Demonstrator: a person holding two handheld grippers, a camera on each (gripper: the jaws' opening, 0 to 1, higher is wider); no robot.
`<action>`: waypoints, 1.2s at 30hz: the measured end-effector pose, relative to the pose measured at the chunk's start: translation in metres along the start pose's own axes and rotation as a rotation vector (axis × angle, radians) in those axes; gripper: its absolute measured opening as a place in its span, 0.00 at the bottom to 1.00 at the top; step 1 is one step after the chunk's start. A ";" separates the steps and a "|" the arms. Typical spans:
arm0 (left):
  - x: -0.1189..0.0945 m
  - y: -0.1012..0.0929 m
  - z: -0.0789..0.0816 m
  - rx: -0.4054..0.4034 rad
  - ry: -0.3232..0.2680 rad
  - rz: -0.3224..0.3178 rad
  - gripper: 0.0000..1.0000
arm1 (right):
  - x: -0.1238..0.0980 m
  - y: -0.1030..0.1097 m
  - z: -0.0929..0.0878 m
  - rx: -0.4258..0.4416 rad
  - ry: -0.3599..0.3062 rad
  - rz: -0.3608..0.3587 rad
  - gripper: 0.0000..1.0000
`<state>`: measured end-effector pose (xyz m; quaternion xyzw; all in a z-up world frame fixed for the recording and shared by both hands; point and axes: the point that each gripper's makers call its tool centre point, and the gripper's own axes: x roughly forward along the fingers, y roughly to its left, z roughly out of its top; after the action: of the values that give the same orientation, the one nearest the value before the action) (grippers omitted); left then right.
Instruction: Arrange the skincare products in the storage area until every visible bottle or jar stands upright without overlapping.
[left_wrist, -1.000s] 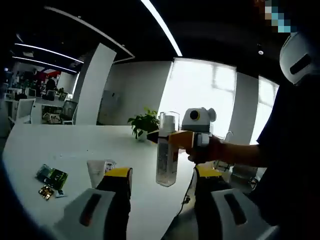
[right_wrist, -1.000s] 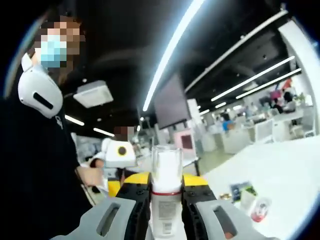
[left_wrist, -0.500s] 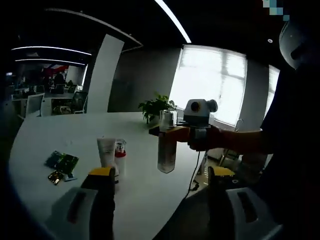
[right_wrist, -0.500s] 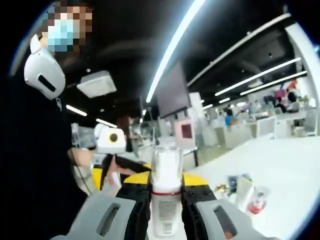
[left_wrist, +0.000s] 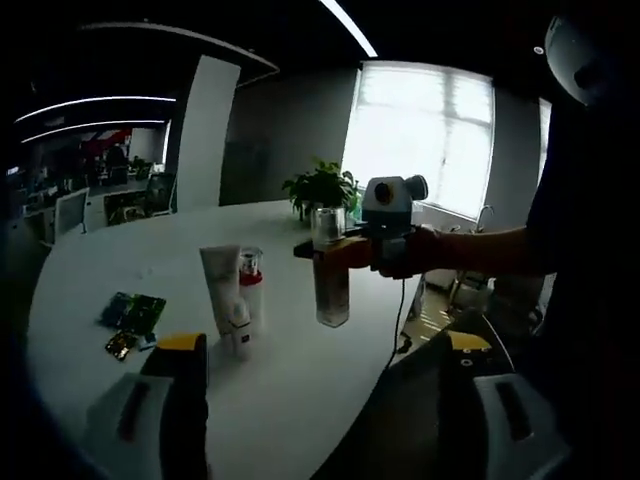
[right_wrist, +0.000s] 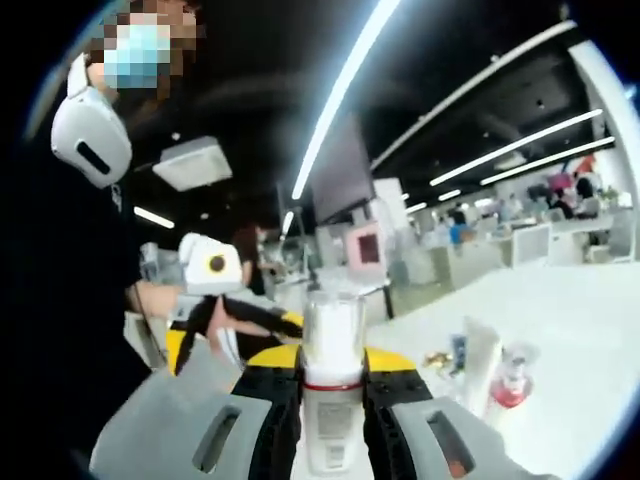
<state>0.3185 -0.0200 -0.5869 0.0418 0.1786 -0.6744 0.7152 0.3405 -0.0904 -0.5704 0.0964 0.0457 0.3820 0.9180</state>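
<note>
Right gripper (right_wrist: 331, 400) pinches a clear-capped bottle (right_wrist: 332, 385) above the surface (left_wrist: 300, 390). Left gripper (left_wrist: 320, 400) spread, empty. White tube (left_wrist: 218, 290) stands beside red-collared bottle (left_wrist: 251, 290).

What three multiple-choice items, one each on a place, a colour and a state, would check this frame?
1. Where is the clear-capped bottle?
A. Lying on the table
B. Held above the table by the right gripper
C. In the plant pot

2. What colour is the collar of the small pump bottle beside the white tube?
A. Red
B. Blue
C. Green

3. What is the state of the left gripper?
A. Shut on the tube
B. Shut on the bottle
C. Open

Answers:
1 B: the right gripper clamps it, clear of the white table.
2 A: a red band shows under its clear cap.
3 C: its jaws stand wide apart with nothing between.
</note>
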 end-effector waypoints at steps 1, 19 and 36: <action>0.001 0.001 -0.002 -0.004 -0.001 0.000 0.97 | 0.000 -0.003 -0.007 -0.009 0.010 -0.003 0.14; 0.023 0.038 -0.041 -0.052 -0.037 0.043 0.99 | 0.007 -0.052 -0.058 -0.156 -0.026 -0.052 0.14; 0.013 0.045 -0.020 -0.018 -0.140 0.088 0.99 | 0.003 -0.073 -0.110 -0.214 -0.053 -0.018 0.14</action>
<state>0.3594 -0.0220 -0.6181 -0.0042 0.1322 -0.6420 0.7552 0.3759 -0.1228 -0.6930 0.0073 -0.0189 0.3735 0.9274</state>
